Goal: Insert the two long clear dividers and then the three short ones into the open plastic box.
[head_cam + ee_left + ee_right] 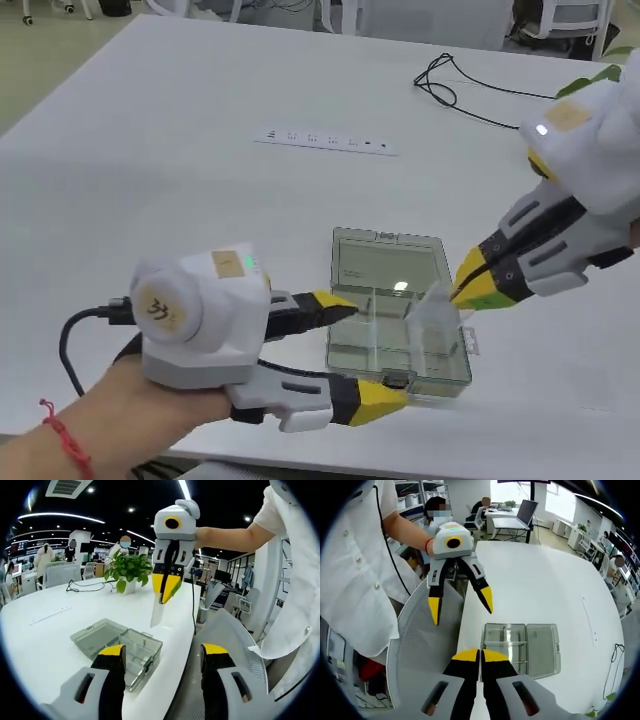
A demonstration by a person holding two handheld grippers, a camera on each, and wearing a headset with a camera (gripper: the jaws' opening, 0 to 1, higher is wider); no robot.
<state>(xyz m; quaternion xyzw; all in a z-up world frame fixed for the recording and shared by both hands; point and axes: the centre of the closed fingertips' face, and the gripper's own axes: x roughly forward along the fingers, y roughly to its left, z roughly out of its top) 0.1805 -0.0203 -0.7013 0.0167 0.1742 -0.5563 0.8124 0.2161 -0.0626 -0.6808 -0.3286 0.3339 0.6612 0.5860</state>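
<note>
Left gripper (368,350): lower left, jaws spread wide, nothing in them, by the box's near-left corner.
Plastic box (440,372): centre frame, open on the white table (180,190), lid flat behind.
Right gripper (472,288): right of centre, clamped on a clear divider (437,308) above the box.
Power strip (325,140): upper centre.

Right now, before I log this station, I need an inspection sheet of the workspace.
Surface: white table, no marks seen.
Job's things: open plastic box, lid laid flat behind; clear divider held over it.
Clutter: power strip.
Grippers: left gripper open by the box; right gripper shut on the clear divider.
Cables: black cable near the far edge.
Surroundings: potted plant, office desks, people.
</note>
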